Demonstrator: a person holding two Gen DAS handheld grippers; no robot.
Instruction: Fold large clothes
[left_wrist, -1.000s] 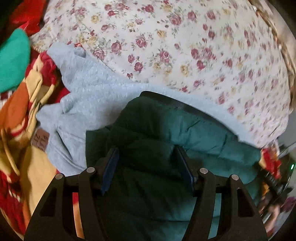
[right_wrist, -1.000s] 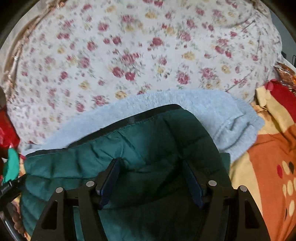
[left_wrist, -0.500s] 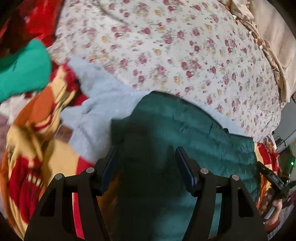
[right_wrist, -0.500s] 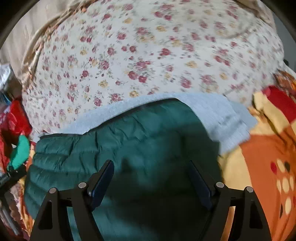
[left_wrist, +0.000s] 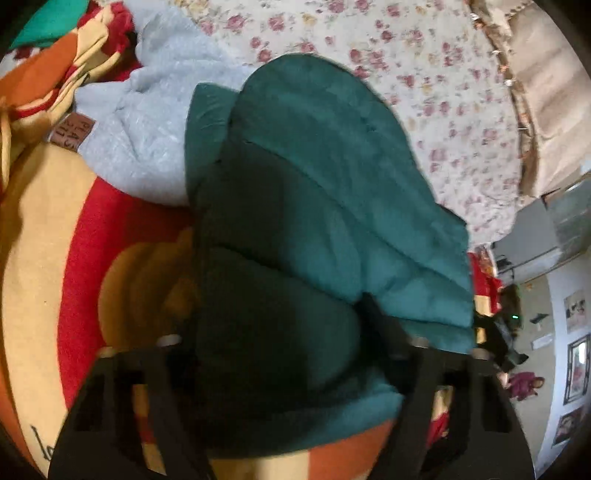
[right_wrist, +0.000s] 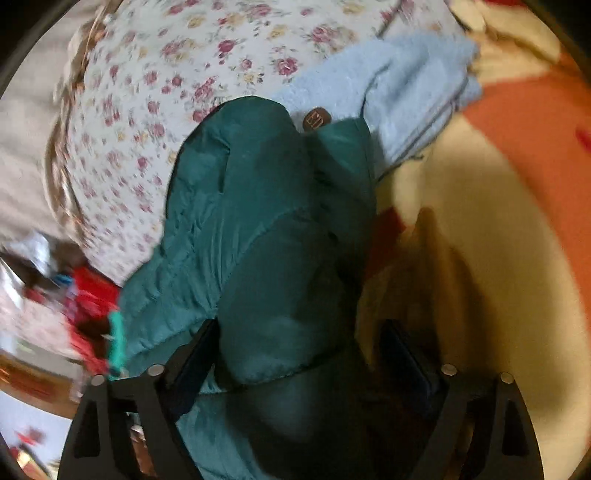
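Left wrist view: my left tongs (left_wrist: 280, 354) are closing, jaws half spread, with the green padded jacket (left_wrist: 314, 192) bunched between them; pad contact is too blurred to confirm. The jacket lies on the bed, overlapping a grey fleece (left_wrist: 147, 122) and patterned blanket (left_wrist: 44, 236).

Right wrist view: my right tongs (right_wrist: 299, 354) are closing around the jacket's (right_wrist: 258, 206) fold; only the left pad seems to touch.

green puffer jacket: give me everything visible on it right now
The green puffer jacket is dark teal, quilted in puffy channels, with smooth shell fabric. It lies bunched and folded over itself on the bed, over a grey fleece garment and a red-orange patterned blanket. Its near end sits between the closing jaws of both the left gripper and the right gripper.
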